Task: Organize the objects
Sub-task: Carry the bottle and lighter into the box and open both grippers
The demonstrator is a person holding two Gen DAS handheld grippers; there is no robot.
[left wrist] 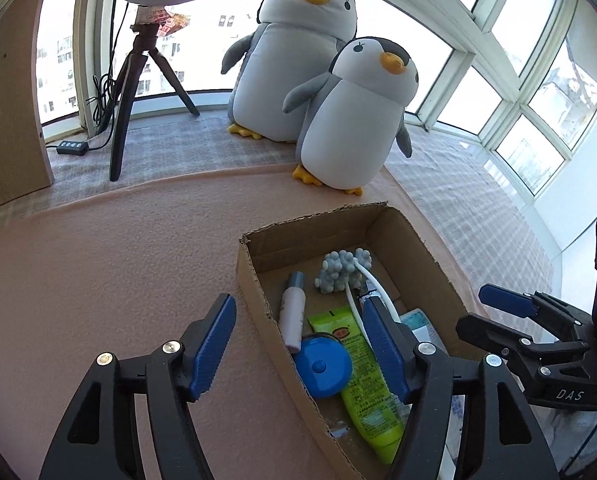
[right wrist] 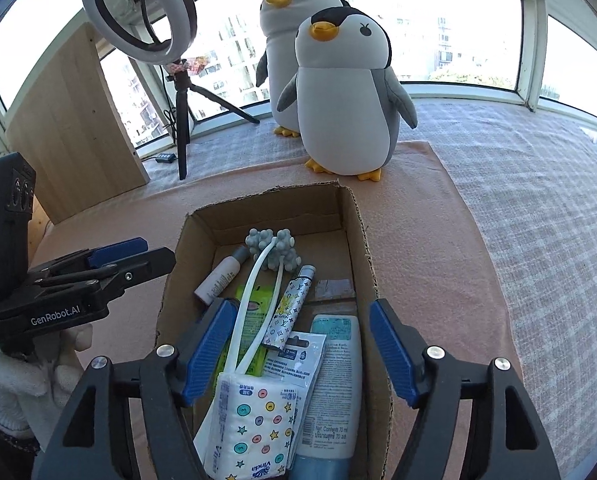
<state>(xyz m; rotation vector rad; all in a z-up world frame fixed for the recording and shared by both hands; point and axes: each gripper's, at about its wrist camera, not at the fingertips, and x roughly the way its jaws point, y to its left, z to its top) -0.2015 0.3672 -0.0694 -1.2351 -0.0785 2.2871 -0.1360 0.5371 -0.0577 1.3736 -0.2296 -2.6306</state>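
An open cardboard box sits on a peach mat. Inside lie a green tube, a blue round case, a small white bottle, a grey knobbly massager with white handles, a patterned tube, a pale blue tube, a sachet and a tissue pack. My left gripper is open, straddling the box's left wall. My right gripper is open above the box contents, holding nothing.
Two plush penguins stand just behind the box. A ring light on a tripod and a wooden panel are at the back left. Windows curve round the checked cloth. A gloved hand holds the left gripper.
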